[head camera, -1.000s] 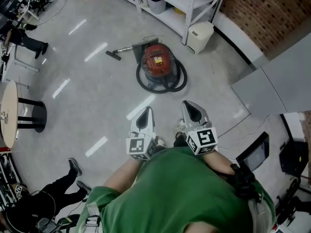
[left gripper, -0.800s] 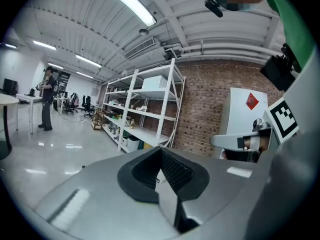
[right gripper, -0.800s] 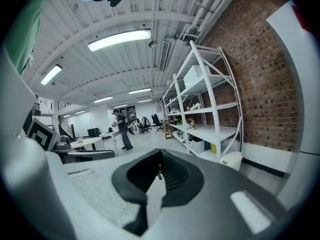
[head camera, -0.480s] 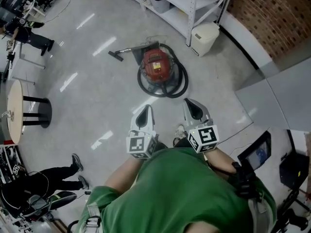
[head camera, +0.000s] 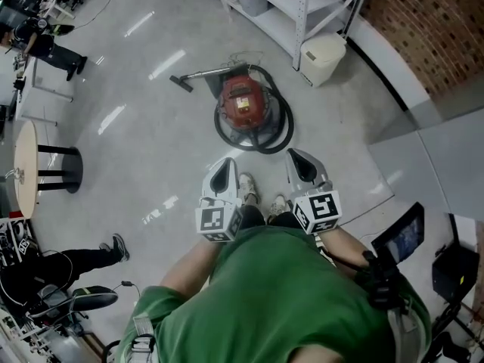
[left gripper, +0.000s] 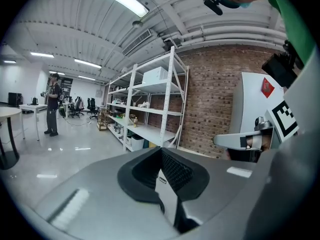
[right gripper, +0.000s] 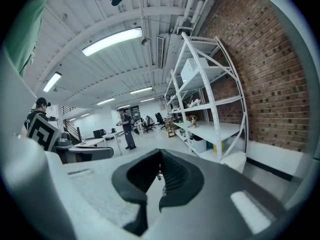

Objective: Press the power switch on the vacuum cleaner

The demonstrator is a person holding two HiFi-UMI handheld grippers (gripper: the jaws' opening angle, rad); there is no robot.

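The red vacuum cleaner (head camera: 243, 103) stands on the grey floor ahead of me in the head view. Its black hose (head camera: 266, 136) lies coiled round it, and its wand (head camera: 198, 74) stretches off to the left. My left gripper (head camera: 224, 165) and right gripper (head camera: 293, 156) are held side by side at waist height, short of the vacuum cleaner and well above it. Both are shut with nothing in them. In the left gripper view the left gripper (left gripper: 161, 150) points level across the room, as does the right gripper (right gripper: 160, 152) in its own view. Neither gripper view shows the vacuum cleaner.
White shelving (head camera: 302, 6) and a white bin (head camera: 323, 57) stand beyond the vacuum cleaner by a brick wall (head camera: 431, 21). A round table (head camera: 19, 176) is at the left, with a person in black (head camera: 45, 267) on the floor near it. A screen (head camera: 398, 235) hangs at my right.
I have stepped forward. The vacuum cleaner now lies closer to my grippers in the head view, and my shoes show between them. Both grippers stay shut.
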